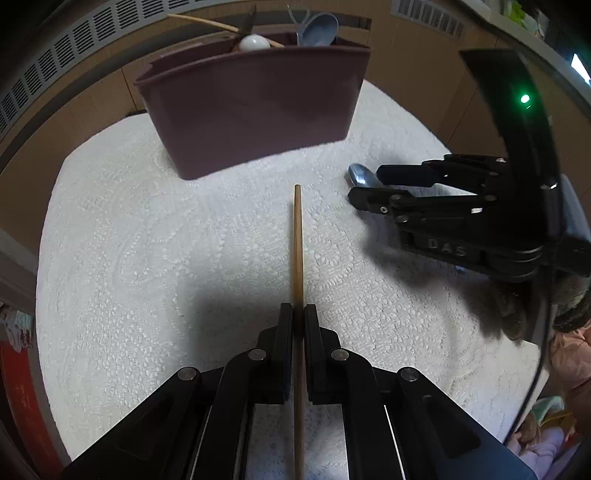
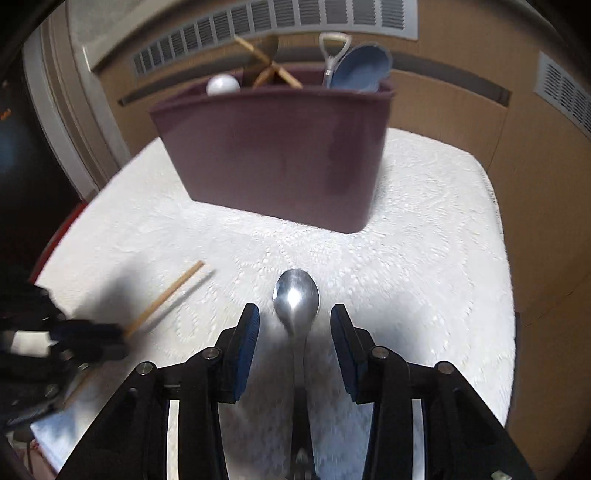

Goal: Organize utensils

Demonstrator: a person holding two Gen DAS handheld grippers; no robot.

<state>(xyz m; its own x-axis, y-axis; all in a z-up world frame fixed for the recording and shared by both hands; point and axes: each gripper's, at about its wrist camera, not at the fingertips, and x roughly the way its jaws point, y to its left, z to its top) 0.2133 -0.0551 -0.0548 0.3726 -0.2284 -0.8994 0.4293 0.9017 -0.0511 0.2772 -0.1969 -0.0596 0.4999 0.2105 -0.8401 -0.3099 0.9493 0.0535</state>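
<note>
- We look down our left tongs [image 1: 297, 314], and they are clamped on a wooden chopstick [image 1: 297, 243] that runs straight ahead just over the cloth.
- Over on the right, our right tongs [image 2: 294, 319] stand partly spread, one finger on each side of a steel spoon [image 2: 296, 295] that lies on the cloth; the pads are not touching it.
- Ahead stands the maroon bin [image 2: 277, 147], and it is already well stocked: wooden sticks [image 2: 269, 70], a white ball-shaped end [image 2: 222, 85], a blue ladle [image 2: 360, 68] and a white handle poke over its rim.
- So we judge most of the sorting done; the chopstick and the spoon appear to be the last two pieces outside the bin.
- The surface [image 2: 424, 229] wears a white textured cloth, otherwise bare.
- Behind it we see tan panelled walls and long slatted vents [image 2: 295, 18].
</note>
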